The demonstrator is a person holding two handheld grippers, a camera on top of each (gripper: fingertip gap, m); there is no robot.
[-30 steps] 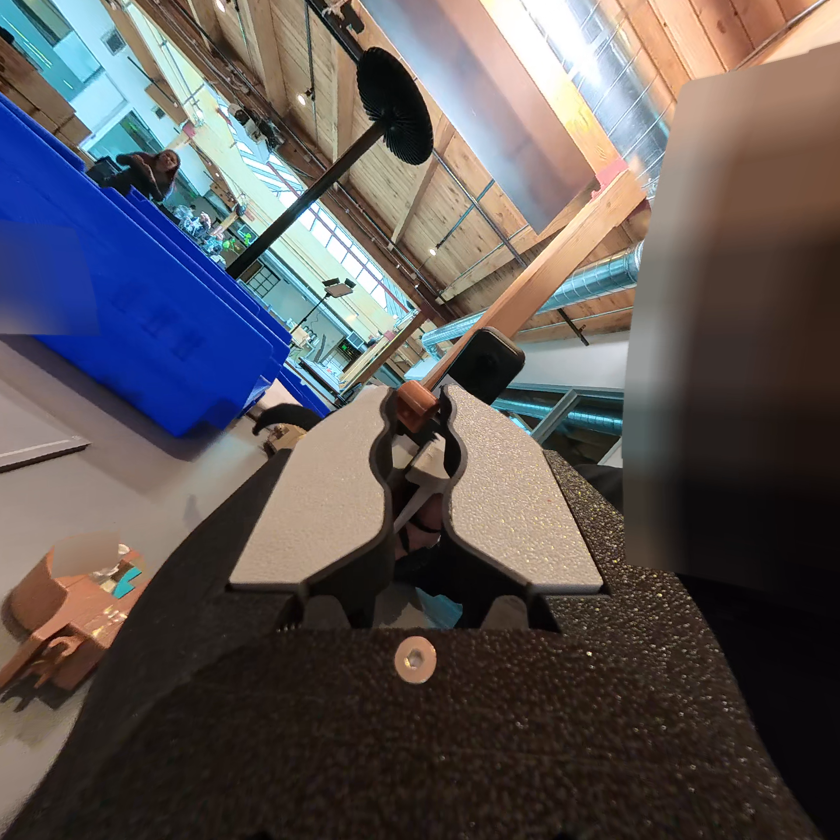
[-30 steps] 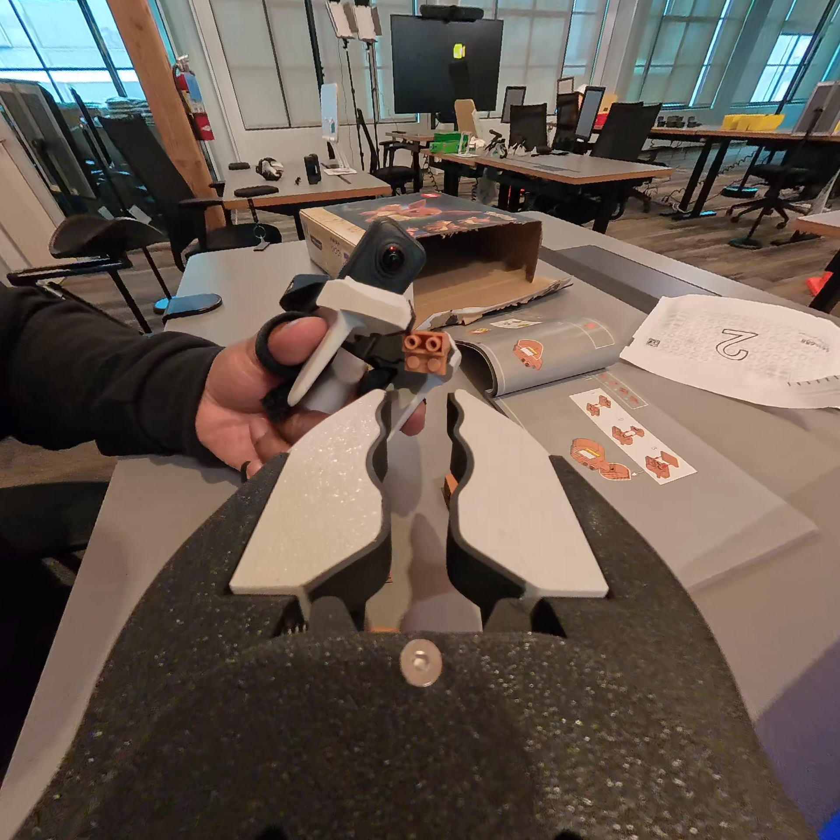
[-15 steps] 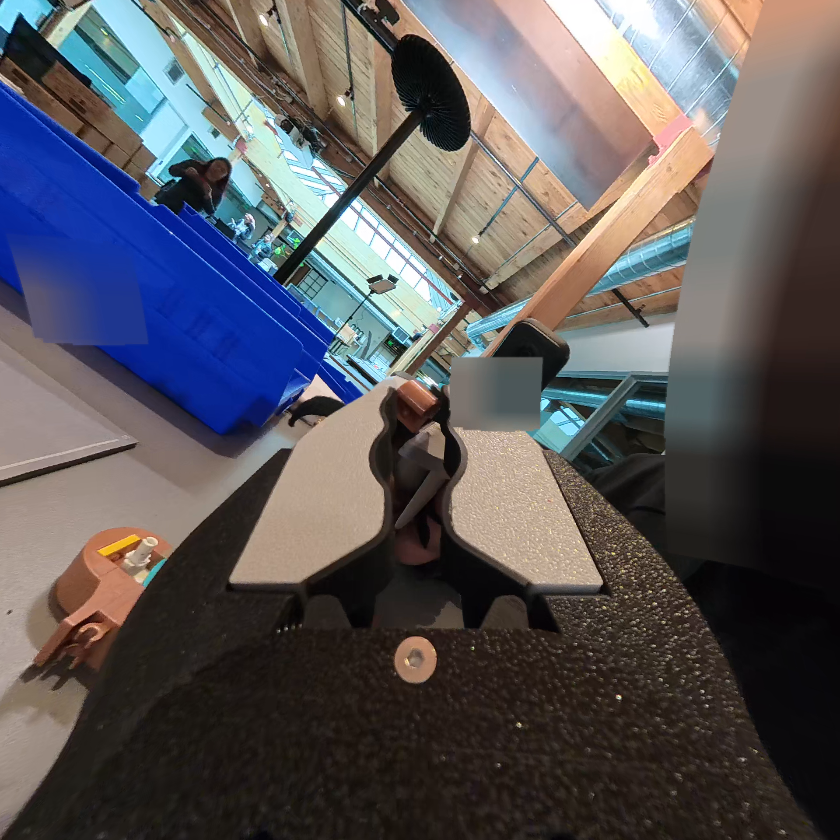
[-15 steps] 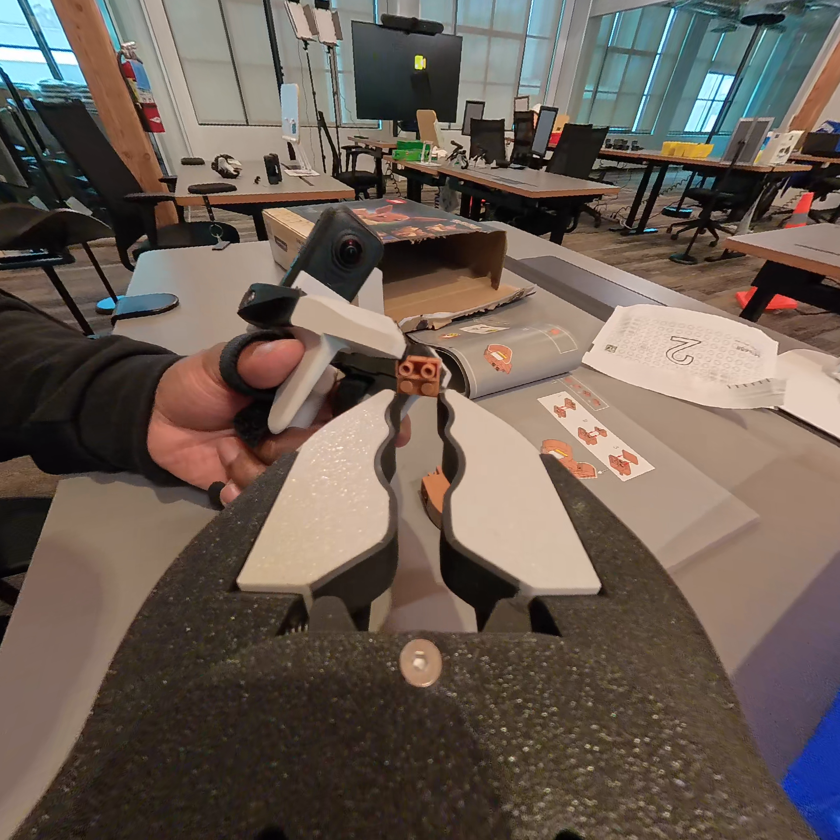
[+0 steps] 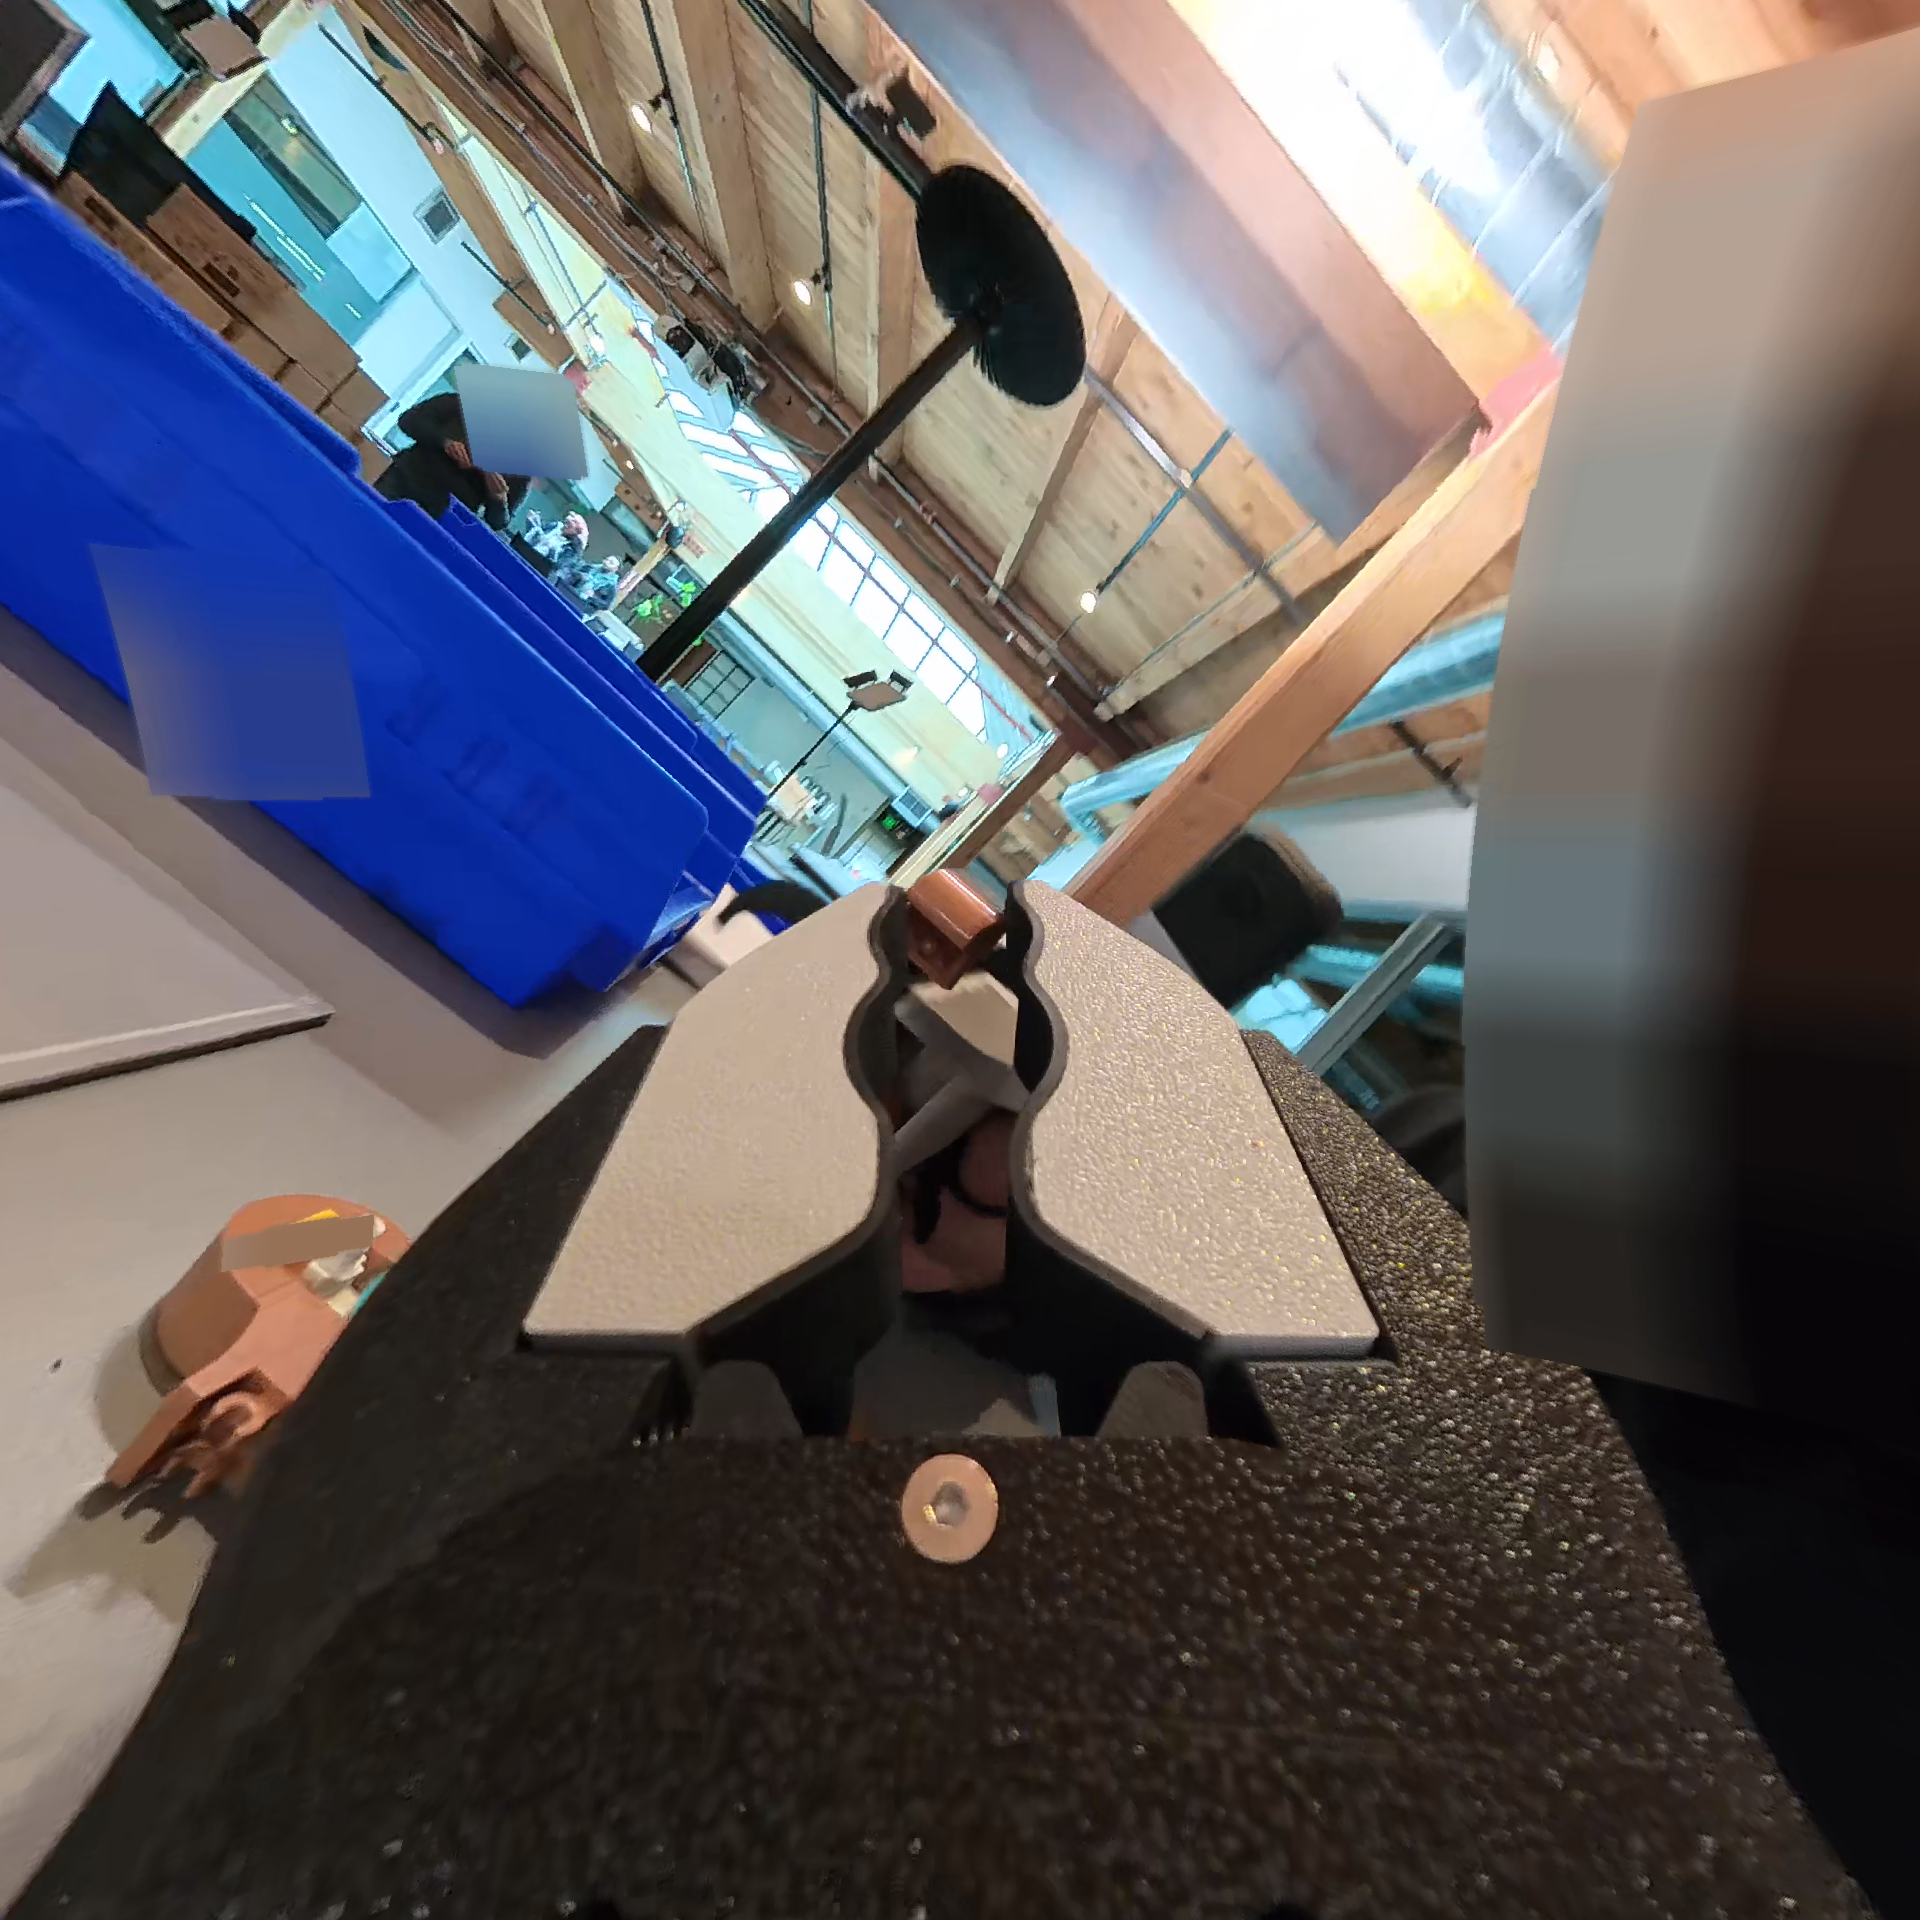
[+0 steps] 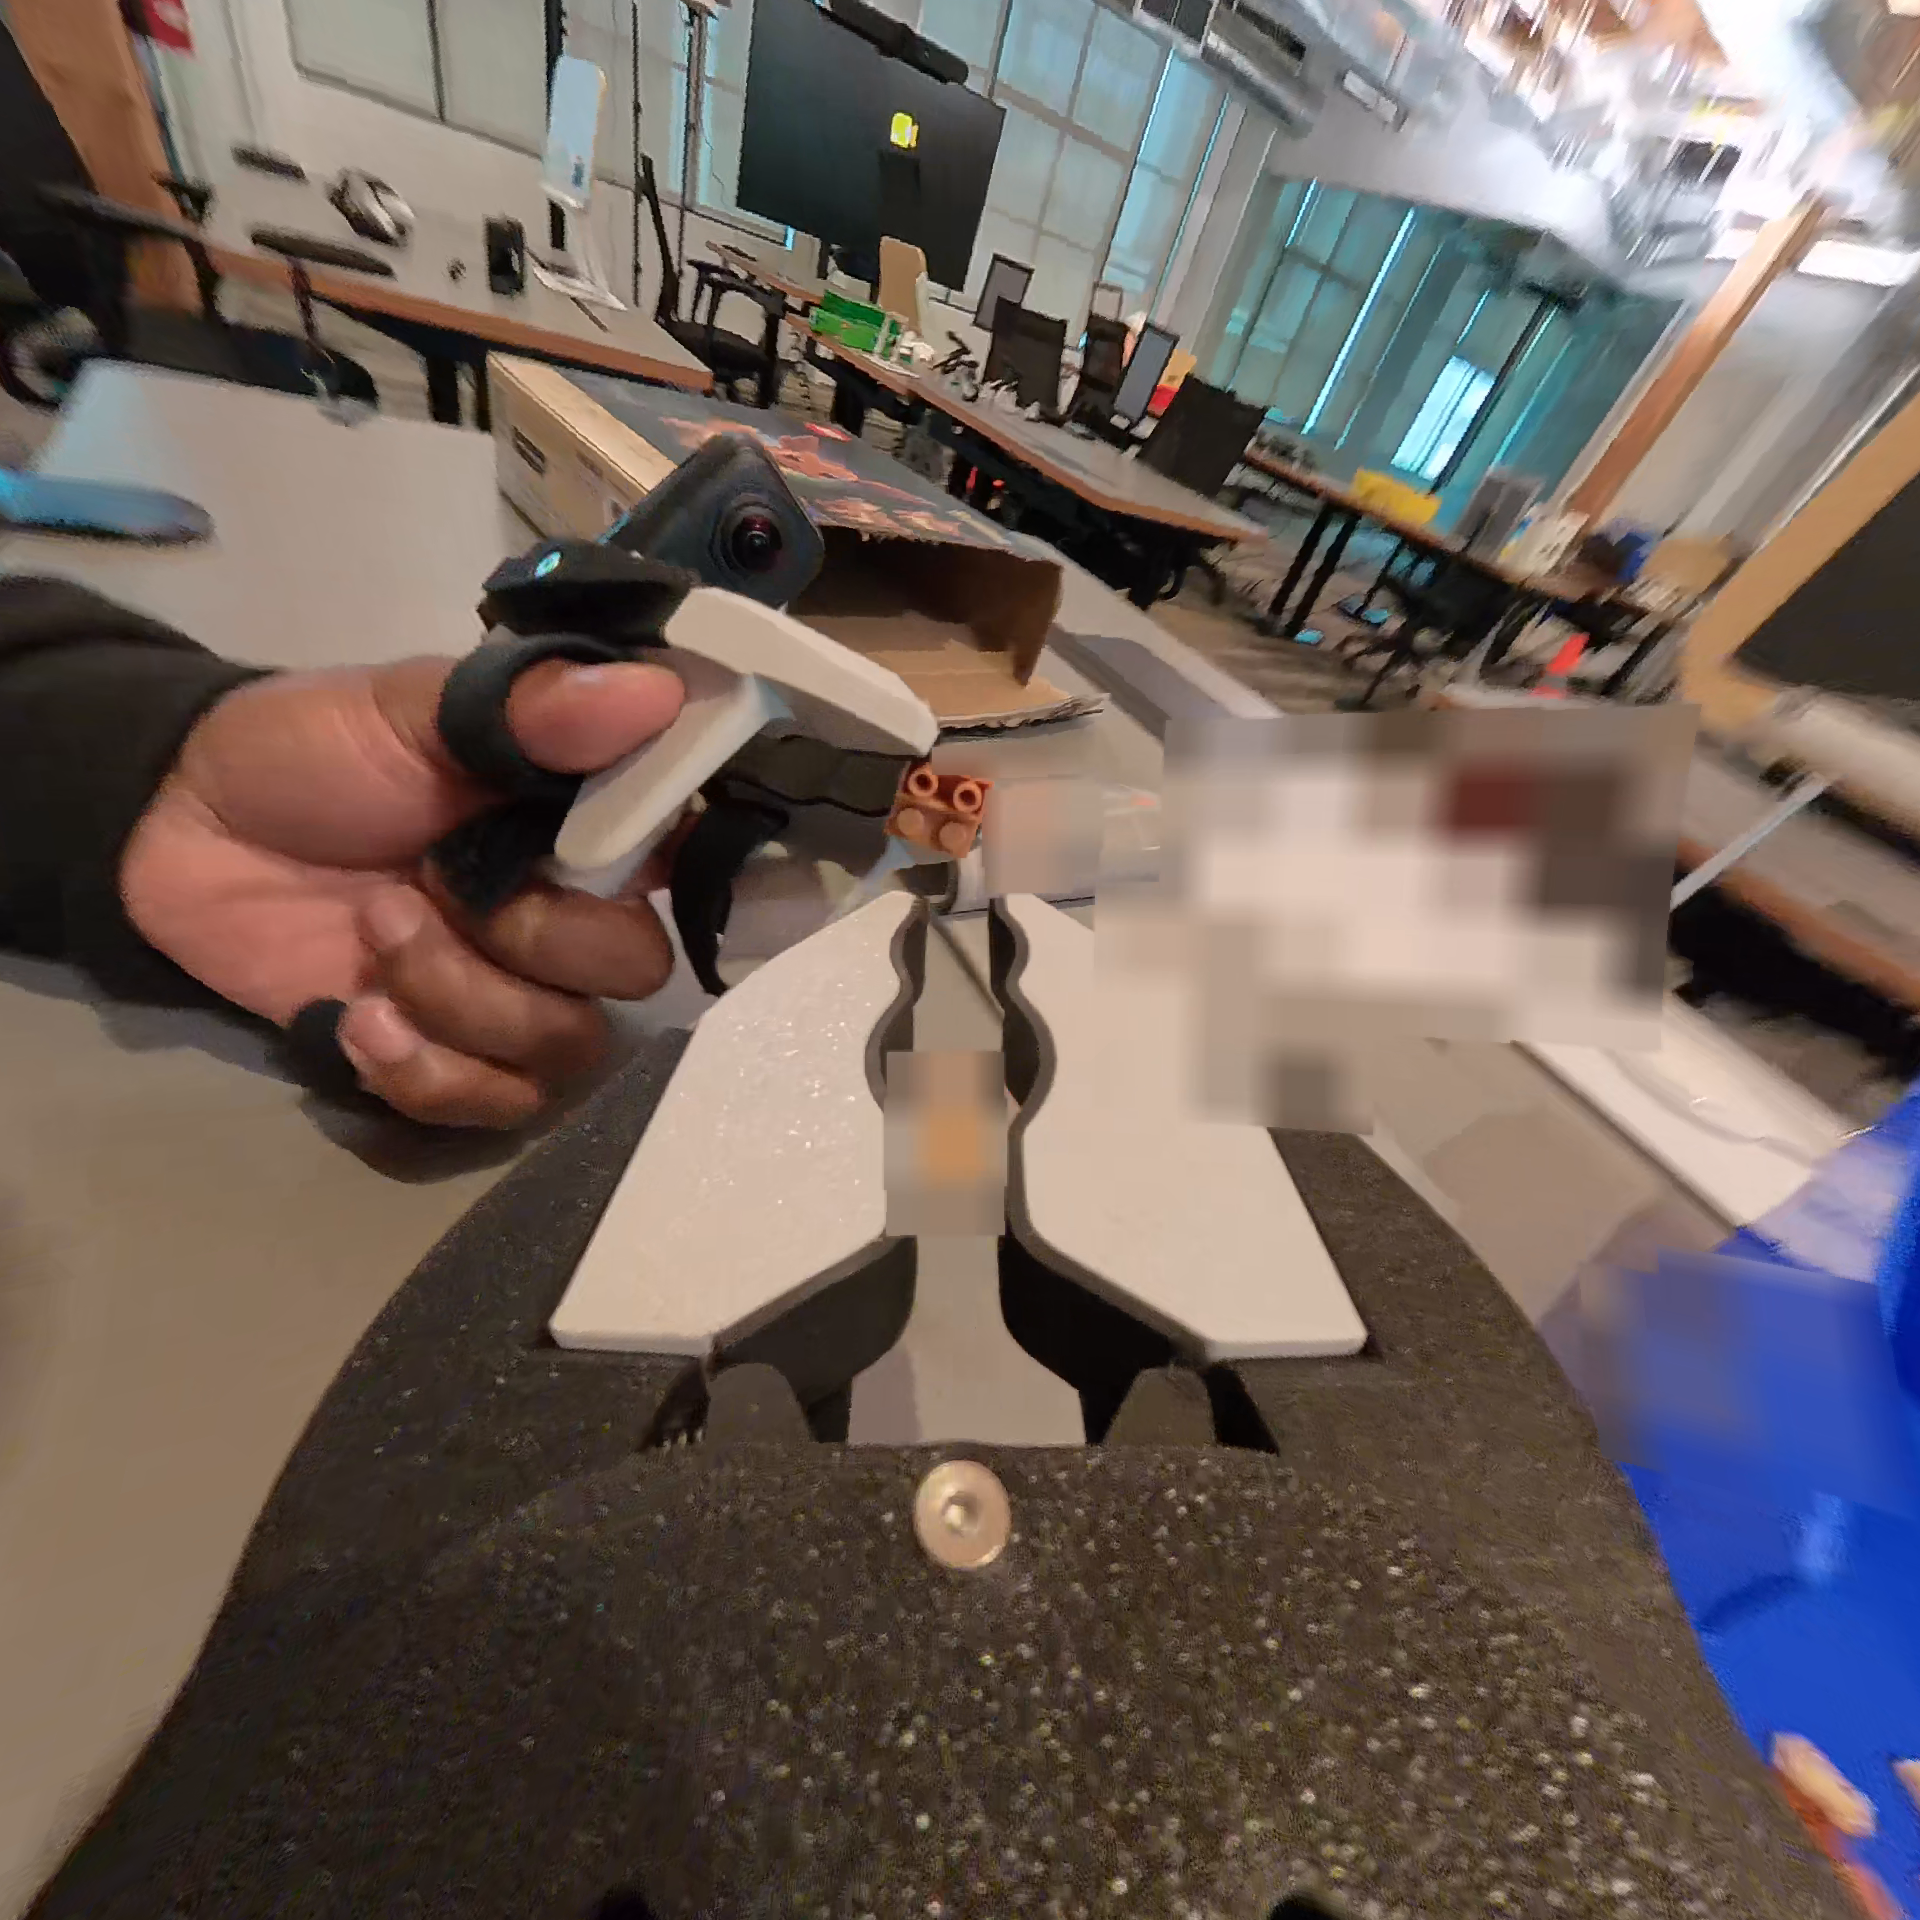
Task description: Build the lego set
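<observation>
Two hand-held grippers face each other above a grey table (image 6: 239, 488). The left gripper (image 5: 953, 930), held by a hand (image 6: 343, 862) in a black sleeve, pinches a small brown studded brick (image 5: 948, 928) at its tips; both pads look pressed on it. In the right wrist view the brick (image 6: 938, 816) sits w/ studs toward the camera, just beyond the right gripper (image 6: 954, 914), whose fingers stand narrowly apart w/ nothing between them.

Risk, as a judgement: the hold is only at the very tips, so a nudge from the right gripper could twist the brick out & drop it.

Nearby: a brown brick model (image 5: 249, 1320) on the table, blue bins (image 5: 436, 727), an open cardboard box (image 6: 935, 623). Writing: nothing to report; printed sheets are blurred out.
</observation>
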